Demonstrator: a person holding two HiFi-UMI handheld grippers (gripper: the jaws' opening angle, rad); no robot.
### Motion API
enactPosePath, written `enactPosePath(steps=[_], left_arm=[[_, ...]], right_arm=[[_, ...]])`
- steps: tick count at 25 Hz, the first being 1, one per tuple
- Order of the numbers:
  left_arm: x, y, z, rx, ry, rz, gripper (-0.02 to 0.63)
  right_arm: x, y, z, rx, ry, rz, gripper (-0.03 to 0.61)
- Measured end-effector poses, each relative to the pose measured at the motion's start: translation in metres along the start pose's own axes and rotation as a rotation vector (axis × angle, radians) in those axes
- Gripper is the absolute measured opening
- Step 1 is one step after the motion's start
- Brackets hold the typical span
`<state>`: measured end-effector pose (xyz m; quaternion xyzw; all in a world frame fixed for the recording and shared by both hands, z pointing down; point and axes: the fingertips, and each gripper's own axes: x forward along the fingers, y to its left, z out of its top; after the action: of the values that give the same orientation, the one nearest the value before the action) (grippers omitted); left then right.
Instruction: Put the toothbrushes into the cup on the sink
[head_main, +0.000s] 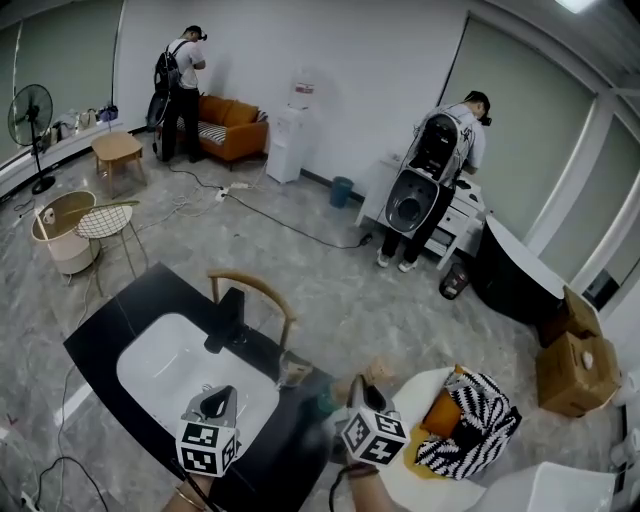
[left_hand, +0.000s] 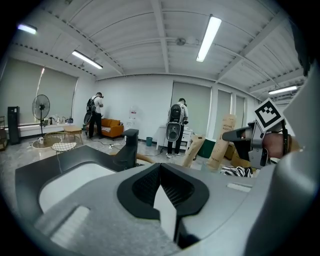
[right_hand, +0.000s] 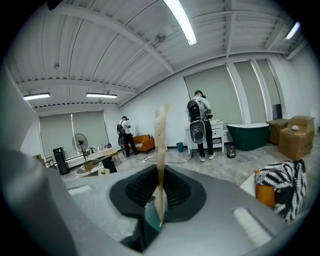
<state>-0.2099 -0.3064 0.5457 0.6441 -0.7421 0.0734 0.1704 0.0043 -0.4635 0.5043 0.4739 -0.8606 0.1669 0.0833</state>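
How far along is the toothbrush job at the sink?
Done: nothing confirmable; the likely cup is too small to read. In hand: the right gripper clamps one toothbrush in its jaws; left gripper shut, empty. Left: drop it in that cup by the sink.

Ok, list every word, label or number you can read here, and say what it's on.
No text can be read in any of these views.
Dark print on the tall cardboard box: too blurred to read.
Left marker cube and right marker cube: black-and-white square patterns only, no letters or numbers.
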Motion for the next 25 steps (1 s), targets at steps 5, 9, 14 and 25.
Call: enactPosePath(steps=[5, 9, 14, 25], left_arm=[[-0.001, 0.0, -0.009, -0.005, 0.022, 0.01, 0.011], [-0.001, -0.001, -0.018, -0.005, 0.044, 0.019, 0.011], [-0.003, 0.0, -0.025, -0.003, 0.066, 0.028, 0.011], [-0.005, -0.001, -0.035, 0.02, 0.097, 0.018, 0.011]], right_arm=[[0.008, 0.001, -0.017, -0.006, 0.015, -0.003, 0.034], [0.013, -0.001, -0.025, -0.006, 0.026, -0.001, 0.034], [0.015, -0.003, -0.033, -0.004, 0.04, -0.003, 0.034], [0.017, -0.006, -0.049, 0.021, 0.06, -0.038, 0.072]])
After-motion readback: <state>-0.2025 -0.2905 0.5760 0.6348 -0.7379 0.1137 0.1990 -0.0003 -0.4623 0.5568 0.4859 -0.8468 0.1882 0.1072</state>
